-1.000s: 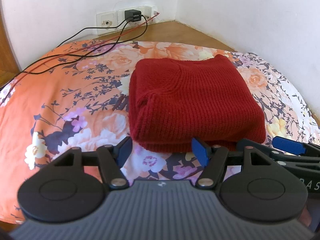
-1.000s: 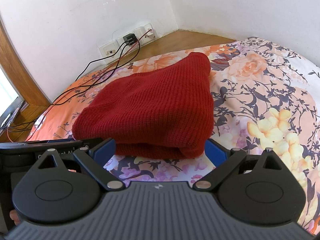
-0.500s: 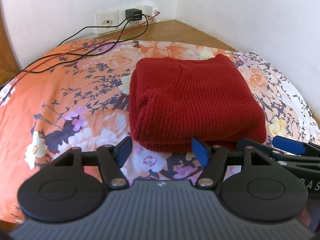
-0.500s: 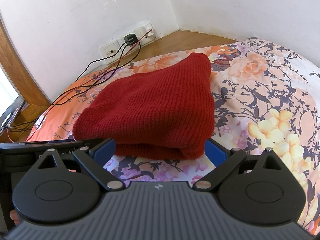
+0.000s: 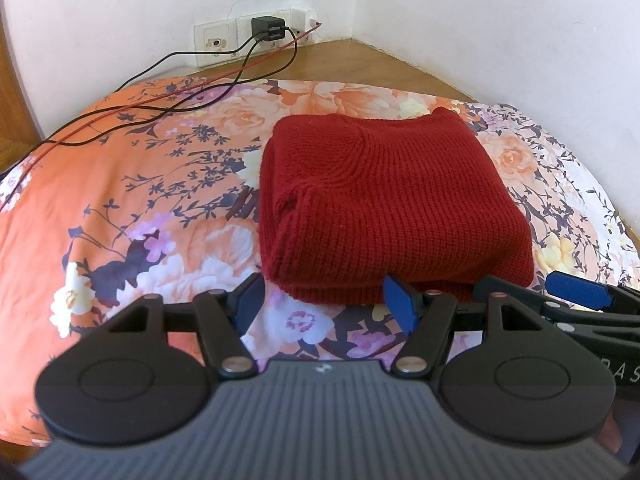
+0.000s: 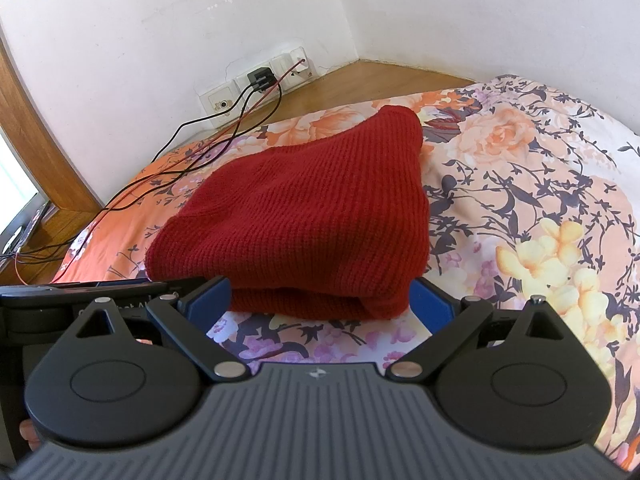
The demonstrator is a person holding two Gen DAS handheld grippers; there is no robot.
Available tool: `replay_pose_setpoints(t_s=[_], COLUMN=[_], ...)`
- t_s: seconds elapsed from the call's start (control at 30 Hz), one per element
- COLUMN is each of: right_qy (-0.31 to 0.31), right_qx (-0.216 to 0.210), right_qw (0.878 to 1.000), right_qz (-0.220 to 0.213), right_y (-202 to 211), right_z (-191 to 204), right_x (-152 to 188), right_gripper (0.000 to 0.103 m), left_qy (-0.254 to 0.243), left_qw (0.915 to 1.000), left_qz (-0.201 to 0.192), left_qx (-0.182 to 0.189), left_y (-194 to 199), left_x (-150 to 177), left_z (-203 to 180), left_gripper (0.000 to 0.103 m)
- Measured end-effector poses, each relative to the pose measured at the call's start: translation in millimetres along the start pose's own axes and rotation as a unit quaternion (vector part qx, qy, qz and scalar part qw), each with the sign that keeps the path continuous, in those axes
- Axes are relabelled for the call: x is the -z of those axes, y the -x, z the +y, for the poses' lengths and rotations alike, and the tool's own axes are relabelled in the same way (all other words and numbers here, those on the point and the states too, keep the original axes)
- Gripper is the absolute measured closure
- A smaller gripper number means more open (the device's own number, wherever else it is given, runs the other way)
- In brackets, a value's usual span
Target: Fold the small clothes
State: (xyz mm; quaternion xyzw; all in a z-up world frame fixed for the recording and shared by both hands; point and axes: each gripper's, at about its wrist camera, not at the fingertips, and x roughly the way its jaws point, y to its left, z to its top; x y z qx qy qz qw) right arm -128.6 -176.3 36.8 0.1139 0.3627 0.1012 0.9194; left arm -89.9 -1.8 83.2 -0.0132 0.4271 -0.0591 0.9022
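A dark red knitted garment [image 5: 384,204] lies folded into a thick rectangle on the floral bedsheet [image 5: 132,200]. My left gripper [image 5: 324,304] is open just in front of its near edge, blue pads apart and holding nothing. In the right wrist view the same red garment [image 6: 304,232] fills the middle, and my right gripper [image 6: 320,300] is open at its near edge with nothing between the pads. The right gripper's blue pad also shows at the right edge of the left view. The left gripper's body [image 6: 80,292] shows at the left of the right view.
Black and red cables [image 5: 168,100] trail across the far left of the sheet from a wall socket strip with a black charger [image 5: 268,28]. White walls meet in a corner behind a wooden ledge [image 5: 360,60]. A wooden frame [image 6: 36,140] stands at the left.
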Motion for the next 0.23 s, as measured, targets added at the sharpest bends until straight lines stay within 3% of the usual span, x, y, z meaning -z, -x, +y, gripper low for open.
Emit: replay_pose_setpoints(t_s=[0.23], right_qy=[0.001], right_qx=[0.000], right_qw=[1.000], right_qz=[0.001], right_y=[-0.5], right_z=[0.0], right_x=[-0.7], right_gripper=[0.004], left_qy=[0.001], left_qw=[1.0000], left_qz=[0.003], left_qx=[0.005], left_y=[-1.3], left_x=[0.5], left_z=[0.9], left_gripper=[0.036])
